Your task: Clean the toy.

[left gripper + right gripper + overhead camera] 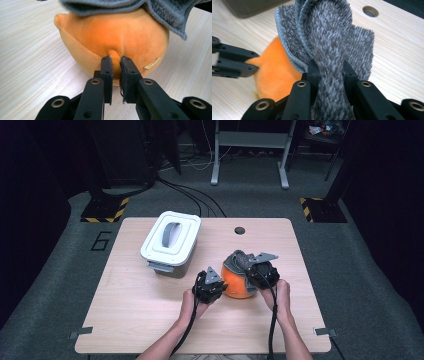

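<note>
A person's left gripper (115,62) pinches a fold of an orange plush toy (112,37) that sits on the wooden table (150,320), right of centre. The right gripper (329,67) is clamped on a bunched grey fuzzy cloth (329,37) draped over the toy's top. A lidded white container (171,240) stands nearby to the left
</note>
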`<action>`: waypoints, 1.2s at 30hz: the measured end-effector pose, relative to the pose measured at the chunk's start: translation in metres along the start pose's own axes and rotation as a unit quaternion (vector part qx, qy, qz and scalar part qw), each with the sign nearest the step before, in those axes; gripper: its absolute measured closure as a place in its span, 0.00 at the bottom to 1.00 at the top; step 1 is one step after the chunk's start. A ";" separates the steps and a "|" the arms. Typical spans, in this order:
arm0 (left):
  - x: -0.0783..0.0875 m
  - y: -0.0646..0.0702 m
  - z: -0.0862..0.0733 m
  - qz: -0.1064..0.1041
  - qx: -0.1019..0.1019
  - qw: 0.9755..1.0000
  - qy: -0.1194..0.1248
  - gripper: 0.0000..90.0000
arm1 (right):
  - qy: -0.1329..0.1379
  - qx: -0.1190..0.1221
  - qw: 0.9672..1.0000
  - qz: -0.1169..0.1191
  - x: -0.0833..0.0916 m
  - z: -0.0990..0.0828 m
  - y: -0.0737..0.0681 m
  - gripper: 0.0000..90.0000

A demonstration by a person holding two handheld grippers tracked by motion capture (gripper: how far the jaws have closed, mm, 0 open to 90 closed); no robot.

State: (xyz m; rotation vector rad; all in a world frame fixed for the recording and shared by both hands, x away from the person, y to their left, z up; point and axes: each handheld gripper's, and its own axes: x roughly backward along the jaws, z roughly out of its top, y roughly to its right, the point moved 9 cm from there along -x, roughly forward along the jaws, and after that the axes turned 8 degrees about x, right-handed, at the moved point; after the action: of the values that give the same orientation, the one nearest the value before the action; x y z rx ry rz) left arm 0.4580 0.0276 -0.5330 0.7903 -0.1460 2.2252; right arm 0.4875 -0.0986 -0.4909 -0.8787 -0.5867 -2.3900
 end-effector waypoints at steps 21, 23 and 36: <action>0.000 0.000 -0.001 0.000 -0.002 1.000 0.000 0.89 | -0.006 -0.079 0.997 -0.010 0.000 -0.038 0.036 0.82; 0.000 0.000 -0.001 0.000 -0.002 1.000 0.000 0.89 | -0.006 -0.077 0.997 -0.013 -0.001 -0.040 0.038 0.82; 0.000 -0.001 -0.003 0.000 0.001 1.000 -0.002 0.89 | -0.036 -0.100 0.994 -0.014 -0.014 -0.061 0.043 0.82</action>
State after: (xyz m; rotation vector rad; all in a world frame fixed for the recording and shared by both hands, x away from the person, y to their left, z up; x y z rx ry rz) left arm 0.4574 0.0295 -0.5353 0.7951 -0.1456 2.2246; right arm 0.4941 -0.1610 -0.5337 -1.0526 -0.3923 -2.4821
